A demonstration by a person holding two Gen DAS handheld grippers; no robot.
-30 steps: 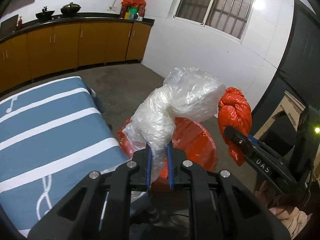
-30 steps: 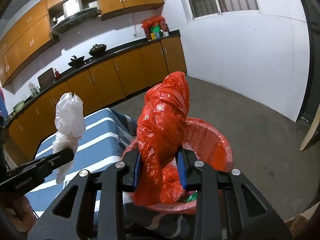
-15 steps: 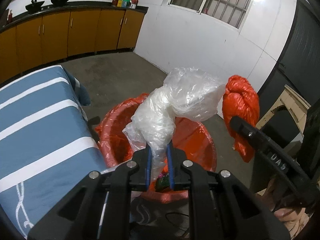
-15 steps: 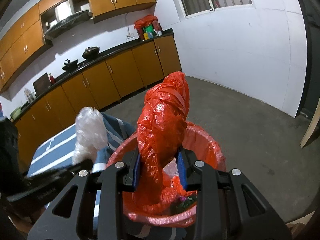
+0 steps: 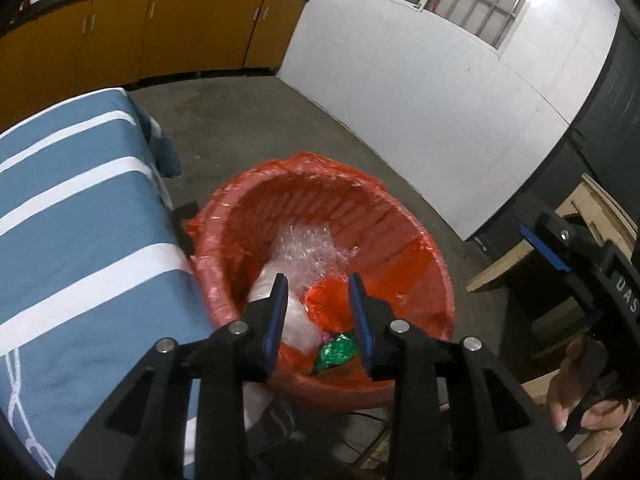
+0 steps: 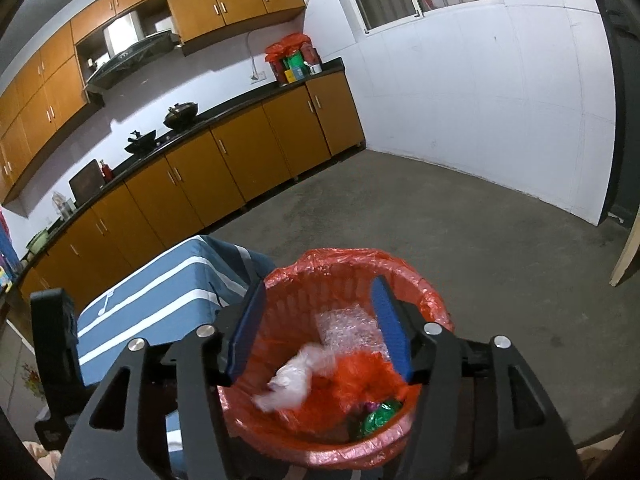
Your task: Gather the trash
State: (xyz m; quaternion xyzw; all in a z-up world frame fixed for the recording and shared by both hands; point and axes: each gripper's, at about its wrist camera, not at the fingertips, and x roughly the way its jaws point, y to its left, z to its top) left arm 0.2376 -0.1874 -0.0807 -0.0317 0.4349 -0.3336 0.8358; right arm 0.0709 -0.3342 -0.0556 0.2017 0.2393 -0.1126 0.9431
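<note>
The left gripper (image 5: 318, 300) has its fingers (image 5: 276, 312) apart with nothing pinched between them; they have just been opening, and the clear plastic bag (image 5: 296, 320) lies loose below them, inside the bin. The right gripper (image 6: 320, 328) has its blue fingers (image 6: 390, 332) spread wide too, also just opened, and they grip nothing. Under them the red plastic bag (image 6: 360, 376) sits in the bin, and the clear bag shows there as a blurry white lump (image 6: 290, 384) just beside it. Both grippers hang above the red bin (image 5: 424, 248), which is lined with a red bag that folds over its rim. A sheet of bubble wrap (image 5: 312, 252) rests against the inside wall, and a shiny green wrapper (image 5: 338, 350) lies at the bottom, near the red bag. Right beside the bin stands a bench (image 5: 72, 220) covered with a blue cloth that has white stripes. A hand (image 5: 576, 392) grips the right gripper at the edge of the left camera's view. Farther off, brown cupboards (image 6: 240, 160) run along the wall over a grey floor (image 6: 480, 216).
</note>
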